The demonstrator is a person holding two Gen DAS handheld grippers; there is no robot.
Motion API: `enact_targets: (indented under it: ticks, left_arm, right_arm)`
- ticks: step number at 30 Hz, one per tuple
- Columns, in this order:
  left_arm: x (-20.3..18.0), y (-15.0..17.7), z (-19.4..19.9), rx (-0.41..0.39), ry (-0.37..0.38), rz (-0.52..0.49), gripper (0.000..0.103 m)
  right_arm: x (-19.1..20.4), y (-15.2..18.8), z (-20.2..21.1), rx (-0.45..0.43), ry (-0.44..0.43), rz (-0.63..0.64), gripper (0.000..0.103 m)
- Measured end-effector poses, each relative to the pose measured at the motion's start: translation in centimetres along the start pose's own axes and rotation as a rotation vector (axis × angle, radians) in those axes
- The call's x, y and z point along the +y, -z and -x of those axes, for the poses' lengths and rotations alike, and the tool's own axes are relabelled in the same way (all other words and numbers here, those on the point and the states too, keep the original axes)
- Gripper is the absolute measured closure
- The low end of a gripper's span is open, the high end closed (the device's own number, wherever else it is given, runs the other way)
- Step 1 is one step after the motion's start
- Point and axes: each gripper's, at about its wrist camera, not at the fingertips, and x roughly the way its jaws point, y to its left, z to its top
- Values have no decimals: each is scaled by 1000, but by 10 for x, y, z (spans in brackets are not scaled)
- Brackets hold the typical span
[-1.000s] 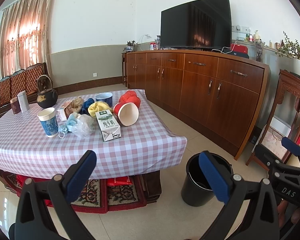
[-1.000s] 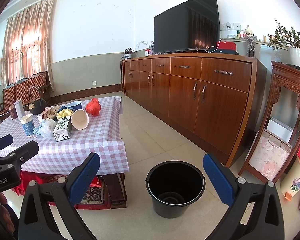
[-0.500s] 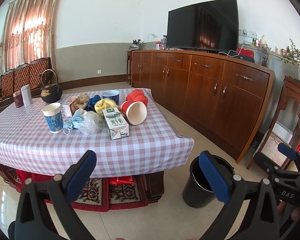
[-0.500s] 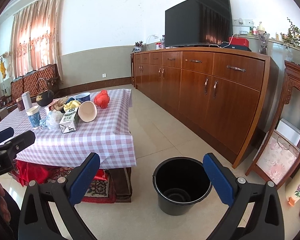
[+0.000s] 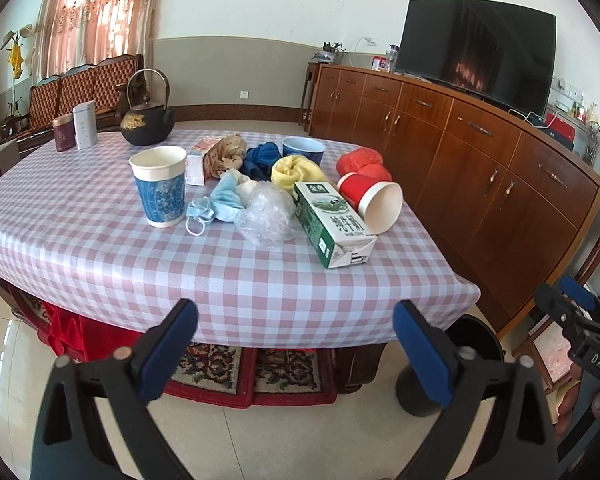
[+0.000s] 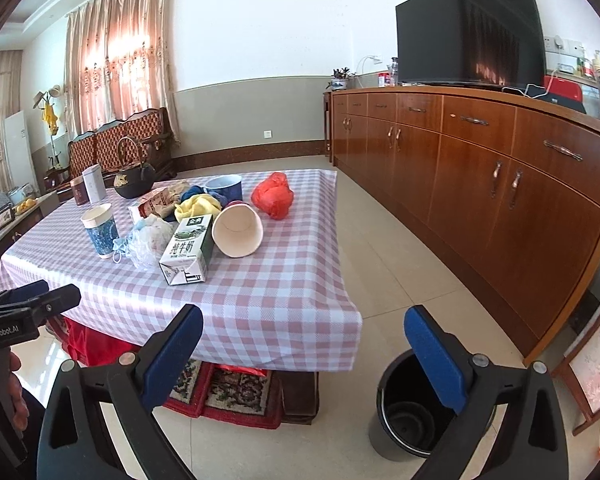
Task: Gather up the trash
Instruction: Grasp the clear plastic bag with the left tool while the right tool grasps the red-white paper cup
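- Upper left of the left wrist view: a black kettle (image 5: 147, 130) stands at the far edge of the checked table (image 5: 100, 264), with two tins (image 5: 76, 130) just left of it.
- Left of centre: a blue paper cup (image 5: 159, 186) stands upright.
- Just right of it lie a face mask (image 5: 212, 210) and a clear plastic bag (image 5: 266, 216), touching.
- Behind them sit a brown wrapper (image 5: 224, 152), a blue cloth (image 5: 262, 158), a blue bowl (image 5: 303, 150) and a yellow cloth (image 5: 294, 172).
- Centre right: a milk carton (image 5: 332, 224) lies on its side beside a tipped red cup (image 5: 374, 206), mouth toward the camera; a red bag (image 5: 360, 162) is behind.
- Bottom centre: the left gripper (image 5: 296, 350) hangs before the table edge, jaws closing with nothing between them.
- Lower right: a black bin (image 5: 476, 344) stands on the floor beside the table corner.
- Bottom of the right wrist view: the right gripper (image 6: 304, 350) is spread wide and empty, its right pad over the bin's rim.
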Motion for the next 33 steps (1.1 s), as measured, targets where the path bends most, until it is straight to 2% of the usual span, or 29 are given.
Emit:
enact_targets:
  ticks: [1, 2, 5, 11, 18, 24, 25, 27, 28, 29, 33]
  left_arm:
    - [4, -3, -5, -5, -3, 13, 16]
    - [8, -6, -10, -9, 3, 23, 16]
    - [12, -14, -28, -26, -17, 28, 16]
    - [14, -33, -73, -20, -38, 26, 17]
    - [18, -46, -114, -3, -36, 36, 21]
    - [20, -48, -136, 46, -29, 34, 33]
    - [22, -48, -139, 54, -24, 40, 38]
    - [26, -48, -144, 64, -16, 50, 46]
    - [27, -47, -144, 68, -9, 52, 52]
    - [28, -47, -145, 71, 2, 54, 59]
    - [26, -48, -139, 48, 14, 34, 64]
  right_arm:
    - [3, -4, -10, 4, -15, 2, 13]
    - [7, -10, -20, 8, -26, 5, 17]
    - [15, -22, -53, 39, -75, 0, 37]
    - [25, -38, -117, 94, -116, 22, 50]
    - [37, -51, -181, 147, -148, 56, 55]
    - [41, -59, -218, 192, -184, 58, 66]
    - [43, -59, -223, 197, -187, 62, 68]
    - [45, -58, -228, 209, -197, 70, 80]
    - [46, -57, -229, 214, -207, 74, 92]
    - [46, -56, -230, 216, -212, 77, 96]
    - [43, -55, -225, 195, -230, 66, 99]
